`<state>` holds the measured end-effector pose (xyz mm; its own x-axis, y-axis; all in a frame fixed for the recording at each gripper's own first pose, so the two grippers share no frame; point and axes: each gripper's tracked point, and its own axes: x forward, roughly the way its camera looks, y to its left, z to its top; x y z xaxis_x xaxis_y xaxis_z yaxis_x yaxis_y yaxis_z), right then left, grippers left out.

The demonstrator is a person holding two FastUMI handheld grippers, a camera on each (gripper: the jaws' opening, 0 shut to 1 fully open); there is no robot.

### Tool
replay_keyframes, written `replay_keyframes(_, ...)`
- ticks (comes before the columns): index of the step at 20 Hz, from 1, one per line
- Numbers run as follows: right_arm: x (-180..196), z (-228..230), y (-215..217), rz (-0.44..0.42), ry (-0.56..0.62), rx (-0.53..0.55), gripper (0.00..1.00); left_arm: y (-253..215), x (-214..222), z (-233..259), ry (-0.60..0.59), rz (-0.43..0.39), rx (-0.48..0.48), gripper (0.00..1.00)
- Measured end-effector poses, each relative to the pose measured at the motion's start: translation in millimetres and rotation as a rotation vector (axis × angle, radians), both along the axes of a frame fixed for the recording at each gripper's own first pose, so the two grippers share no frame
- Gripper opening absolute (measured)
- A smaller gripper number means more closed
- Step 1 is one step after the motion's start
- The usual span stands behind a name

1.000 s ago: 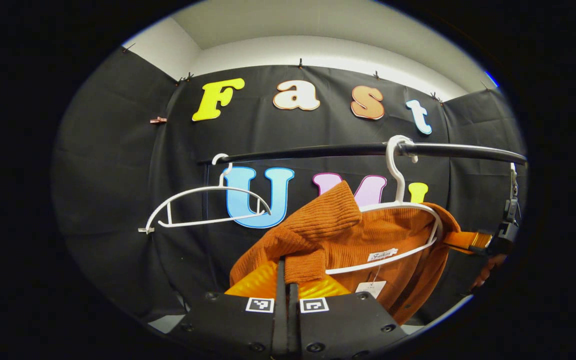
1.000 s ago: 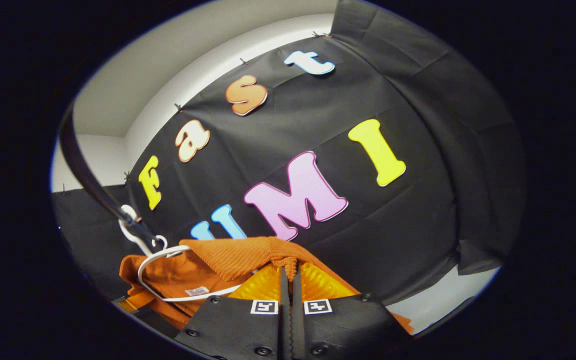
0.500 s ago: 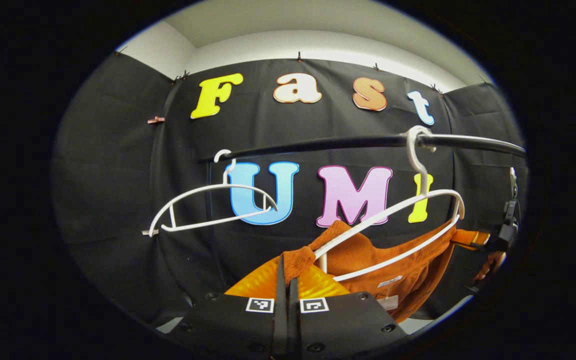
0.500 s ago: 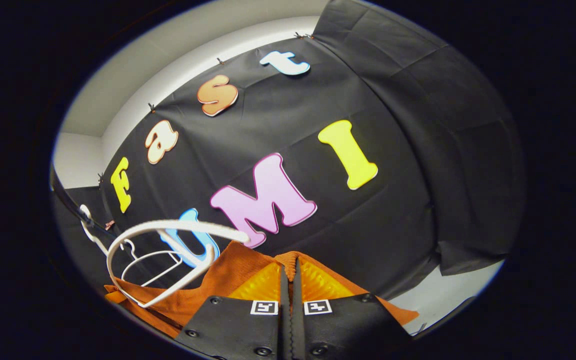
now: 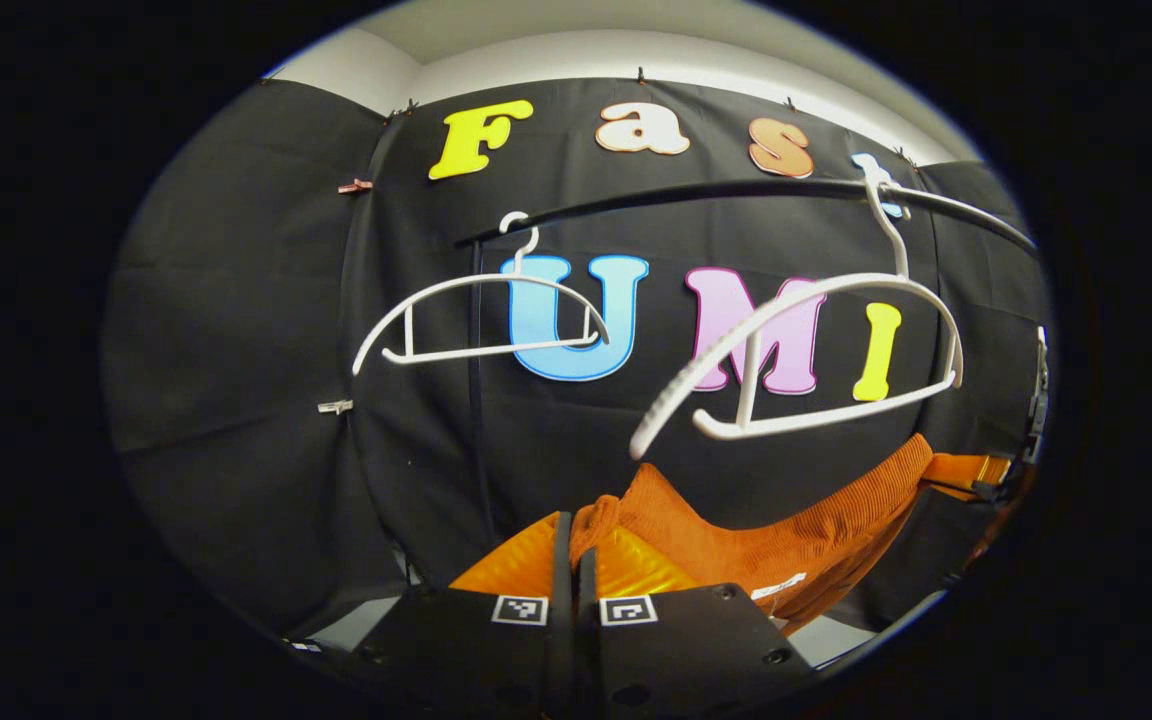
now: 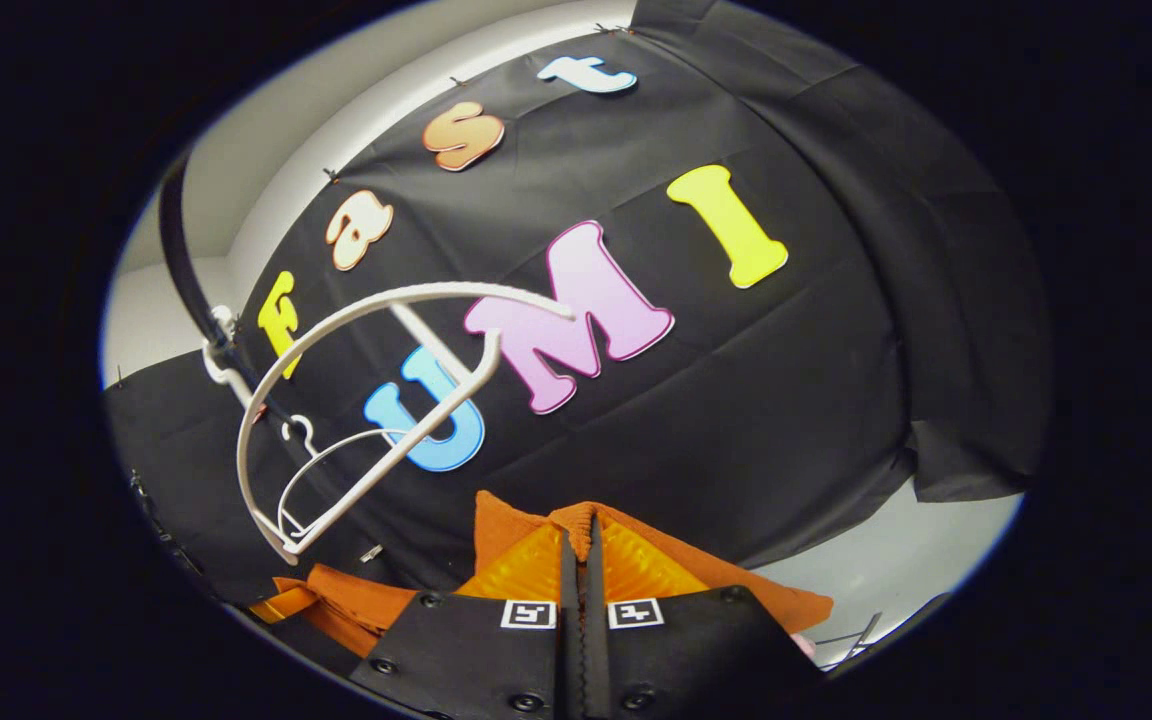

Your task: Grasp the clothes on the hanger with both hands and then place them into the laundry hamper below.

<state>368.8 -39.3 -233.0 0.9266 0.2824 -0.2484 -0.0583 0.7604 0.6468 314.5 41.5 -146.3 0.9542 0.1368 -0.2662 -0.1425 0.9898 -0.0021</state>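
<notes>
Since a second ago you have pulled the orange sweater (image 5: pixel 786 530) down off the near white hanger (image 5: pixel 816 350), which now hangs bare from the black rail (image 5: pixel 696 190) with the garment wholly below it and apart from it. Half a second ago the hanger's lower bar still overlapped the cloth.

Your left gripper (image 5: pixel 570 545) has its tongs pinched narrow on one ribbed edge of the sweater; the knit bunches up right above the fingertips. From there the cloth stretches across to the right gripper (image 5: pixel 996 480), seen far off at the edge of the left gripper view, gripping the other end.

Right gripper view: your right gripper (image 6: pixel 582 540) is likewise clamped tight on a folded edge of the sweater (image 6: pixel 516 525), fabric spilling out on both sides of the fingers. Near hanger (image 6: pixel 366 400) sits above and left of it, tilted, bare.

Second white hanger (image 5: pixel 481 320) hangs farther along the rail, also bare.
</notes>
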Motion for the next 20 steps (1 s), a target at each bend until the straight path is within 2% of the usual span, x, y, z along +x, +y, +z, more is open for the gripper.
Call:
replay_keyframes(4,-28,7,36,0.075,-0.004,0.003,0.04,-25,-8,-9,0.020,-0.058,-0.016,0.05)
replay_keyframes(8,-51,33,70,0.145,-0.034,0.032,0.04,-61,-15,6,-0.003,-0.141,-0.036,0.05)
replay_keyframes(12,-67,50,102,0.237,-0.088,0.013,0.04,-101,-16,21,-0.029,-0.229,-0.102,0.05)
replay_keyframes(15,-74,33,107,0.263,-0.066,-0.028,0.05,-120,-14,2,0.008,-0.272,-0.110,0.05)
replay_keyframes(20,-81,-48,106,0.307,0.059,-0.176,0.04,-138,-13,-76,0.133,-0.329,-0.098,0.05)
